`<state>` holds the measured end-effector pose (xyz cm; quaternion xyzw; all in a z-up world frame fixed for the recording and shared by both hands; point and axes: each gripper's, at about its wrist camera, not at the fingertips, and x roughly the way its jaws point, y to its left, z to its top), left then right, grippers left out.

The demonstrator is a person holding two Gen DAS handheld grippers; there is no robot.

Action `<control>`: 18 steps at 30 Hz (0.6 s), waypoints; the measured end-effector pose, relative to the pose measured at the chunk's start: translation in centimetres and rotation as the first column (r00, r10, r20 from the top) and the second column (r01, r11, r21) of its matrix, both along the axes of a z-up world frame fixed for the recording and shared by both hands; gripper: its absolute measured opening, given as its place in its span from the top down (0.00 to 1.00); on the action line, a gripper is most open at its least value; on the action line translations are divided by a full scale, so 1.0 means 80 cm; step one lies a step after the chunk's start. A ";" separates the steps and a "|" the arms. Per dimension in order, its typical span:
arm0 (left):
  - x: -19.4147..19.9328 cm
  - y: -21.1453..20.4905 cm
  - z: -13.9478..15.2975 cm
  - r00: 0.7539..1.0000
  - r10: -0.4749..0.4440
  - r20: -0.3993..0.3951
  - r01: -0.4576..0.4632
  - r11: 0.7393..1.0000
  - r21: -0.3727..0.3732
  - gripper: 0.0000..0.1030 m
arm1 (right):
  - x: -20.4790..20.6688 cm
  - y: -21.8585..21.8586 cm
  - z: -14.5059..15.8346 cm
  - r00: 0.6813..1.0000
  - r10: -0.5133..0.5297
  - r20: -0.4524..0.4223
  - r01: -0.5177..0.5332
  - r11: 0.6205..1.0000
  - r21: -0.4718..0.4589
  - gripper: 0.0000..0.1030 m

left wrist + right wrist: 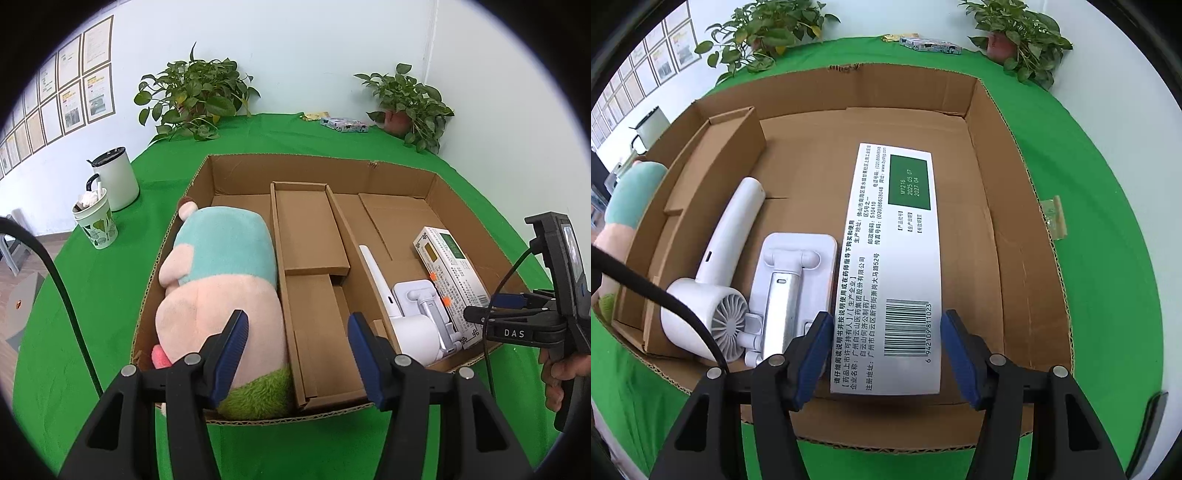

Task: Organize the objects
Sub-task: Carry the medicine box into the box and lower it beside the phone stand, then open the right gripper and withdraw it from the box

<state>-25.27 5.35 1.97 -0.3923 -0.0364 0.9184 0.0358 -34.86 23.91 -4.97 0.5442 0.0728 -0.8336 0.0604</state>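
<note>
A shallow cardboard box [317, 168] sits on the green table. A pink and teal plush toy [221, 273] lies in its left part. A white handheld fan [716, 266], a white phone stand [790, 273] and a white medicine box [894, 258] lie in its right part. My left gripper [297, 354] is open and empty over the box's near edge, next to the plush. My right gripper [884, 354] is open, its pads either side of the medicine box's near end; it also shows in the left wrist view [476, 314].
Cardboard dividers [310, 236] split the box's middle. A paper cup [96, 221] and white canister [116, 177] stand at the left. Two potted plants [192, 96] [410, 103] and a small printed packet [343, 123] are at the table's far edge.
</note>
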 end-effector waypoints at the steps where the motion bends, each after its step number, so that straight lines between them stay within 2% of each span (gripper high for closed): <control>1: 0.000 0.001 -0.001 1.000 0.000 -0.006 0.000 1.000 -0.004 0.46 | 0.000 -0.001 0.000 1.000 -0.005 0.005 0.005 1.000 0.004 0.43; 5: 0.011 0.007 0.000 0.998 0.026 -0.056 -0.028 0.999 -0.038 0.46 | 0.002 -0.010 0.000 1.000 -0.001 0.028 0.001 1.000 0.017 0.43; 8: 0.021 0.010 -0.002 0.992 0.061 -0.108 -0.069 0.995 -0.068 0.40 | 0.006 -0.010 0.002 1.000 -0.014 0.021 0.014 1.000 0.007 0.41; 12: 0.030 0.011 -0.008 0.985 0.102 -0.137 -0.116 0.989 -0.095 0.40 | 0.019 -0.011 0.010 0.999 -0.009 -0.051 0.010 1.000 0.017 0.21; 14: 0.032 0.011 -0.013 0.982 0.120 -0.144 -0.136 0.985 -0.105 0.40 | 0.032 -0.012 0.018 0.995 0.006 -0.104 -0.004 1.000 0.022 0.18; 16: 0.032 0.014 -0.017 0.977 0.127 -0.170 -0.148 0.982 -0.114 0.36 | 0.047 -0.011 0.026 0.986 0.034 -0.161 -0.037 0.999 -0.018 0.09; 17: 0.032 0.015 -0.018 0.975 0.128 -0.180 -0.151 0.982 -0.116 0.34 | 0.059 -0.010 0.033 0.977 0.046 -0.208 -0.058 0.997 -0.049 0.01; 18: 0.032 0.018 -0.020 0.973 0.132 -0.189 -0.155 0.981 -0.114 0.31 | 0.069 -0.009 0.038 0.967 0.053 -0.250 -0.074 0.995 -0.074 0.00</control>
